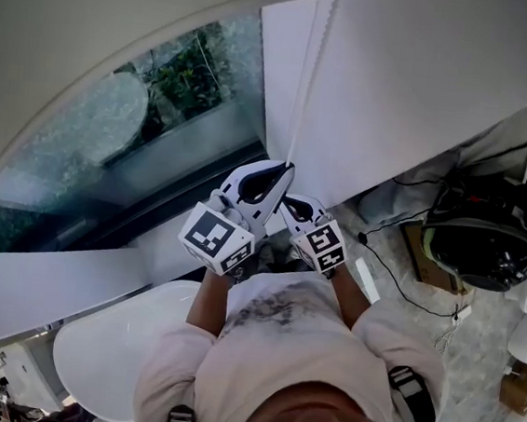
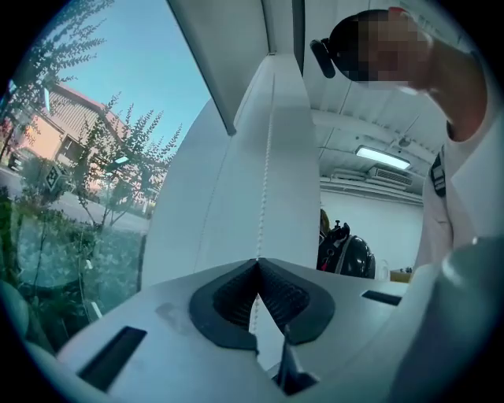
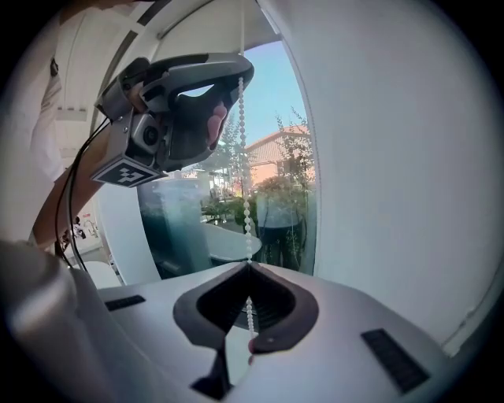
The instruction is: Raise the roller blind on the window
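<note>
The grey roller blind hangs over the upper part of the window, with its bottom bar curving across the glass. A white bead chain drops along the window's right edge. My left gripper is shut on the chain, which runs up from its closed tip. Just below it, my right gripper is shut on the same chain, and beads pass down through its dark pads. In the right gripper view the left gripper shows higher up, clamped on the chain.
A white wall stands right of the chain. The white sill runs below the glass and a round white table is at my lower left. A black helmet, cables and a cardboard box lie on the floor at right.
</note>
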A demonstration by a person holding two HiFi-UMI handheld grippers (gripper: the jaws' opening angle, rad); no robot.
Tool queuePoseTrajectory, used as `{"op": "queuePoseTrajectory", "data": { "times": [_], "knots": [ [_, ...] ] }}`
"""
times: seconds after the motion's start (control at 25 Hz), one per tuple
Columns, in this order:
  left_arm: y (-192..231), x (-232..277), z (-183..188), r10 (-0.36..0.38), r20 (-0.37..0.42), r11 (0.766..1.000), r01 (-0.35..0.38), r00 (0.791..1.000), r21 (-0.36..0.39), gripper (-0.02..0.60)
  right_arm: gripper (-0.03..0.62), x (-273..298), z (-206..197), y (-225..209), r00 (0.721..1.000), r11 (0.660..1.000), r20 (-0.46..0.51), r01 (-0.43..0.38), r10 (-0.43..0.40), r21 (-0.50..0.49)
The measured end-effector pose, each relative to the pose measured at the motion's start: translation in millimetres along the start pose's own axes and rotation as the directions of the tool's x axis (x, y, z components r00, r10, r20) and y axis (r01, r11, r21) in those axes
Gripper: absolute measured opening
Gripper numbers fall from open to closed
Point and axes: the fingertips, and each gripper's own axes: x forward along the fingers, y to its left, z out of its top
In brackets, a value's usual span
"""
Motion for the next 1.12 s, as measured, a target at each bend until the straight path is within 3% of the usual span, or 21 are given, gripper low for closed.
{"op": "queuePoseTrajectory", "data": {
  "times": [0.52, 0.92, 1.12],
  "knots": [
    [-2, -5, -36, 0.022, -0.051, 0.999, -0.024, 0.998, -0.033, 0.008, 0.061, 7, -36, 1, 0.997, 1.0, -0.081, -0.008, 0.009, 0.02],
    [7, -5, -84, 0.043, -0.116, 0.997, -0.051, 0.992, -0.06, 0.008, 0.061, 17, -83, -1, 0.983, 0.999, -0.185, -0.009, 0.018, 0.051],
    [3, -4, -88, 0.044, -0.117, 0.997, -0.051, 0.992, -0.062, 0.008, 0.061, 14, -87, -2, 0.982, 0.999, -0.187, 0.0, 0.008, 0.041]
  ]
}}
